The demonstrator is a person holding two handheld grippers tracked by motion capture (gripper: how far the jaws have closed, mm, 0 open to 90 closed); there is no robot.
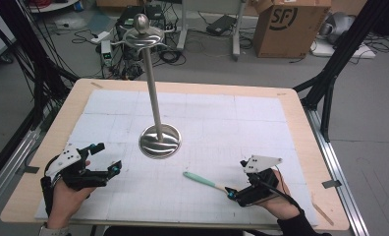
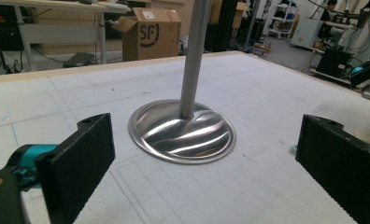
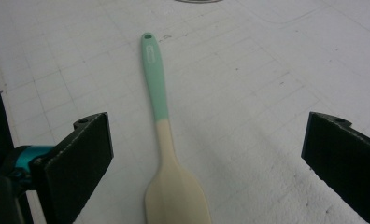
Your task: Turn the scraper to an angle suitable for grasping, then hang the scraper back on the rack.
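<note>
The only writing that reads clearly is "SF" in a round logo on the cardboard box (image 1: 291,24), which stands on the floor beyond the table at about one o'clock in the high view; the same letters show on it in the left gripper view. The spatula's (image 3: 162,140) mint handle carries a small embossed mark just below its hanging hole, too small to read.

There are two grippers, one spatula, one metal stand (image 1: 159,140) and one box. The stand, a round polished base with a tall pole topped by a ball and curved arms, sits near the centre of the white gridded mat (image 1: 207,113) that covers the wooden table (image 1: 300,128).

The left gripper (image 1: 109,157) is at eight o'clock from the stand's base, held from beneath by the person's left hand (image 1: 65,199), forearm coming in from the bottom edge. It points toward two o'clock, at the base, with its jaws spread wide and nothing between them.

The right gripper (image 1: 230,192) is at five o'clock from the base, held in the right hand (image 1: 281,204), dark sleeve at the wrist, pointing toward ten o'clock. Its jaws are also spread wide. The spatula lies flat on the mat between them, cream blade nearest the gripper, mint handle running away toward the stand. Neither jaw touches it.
</note>
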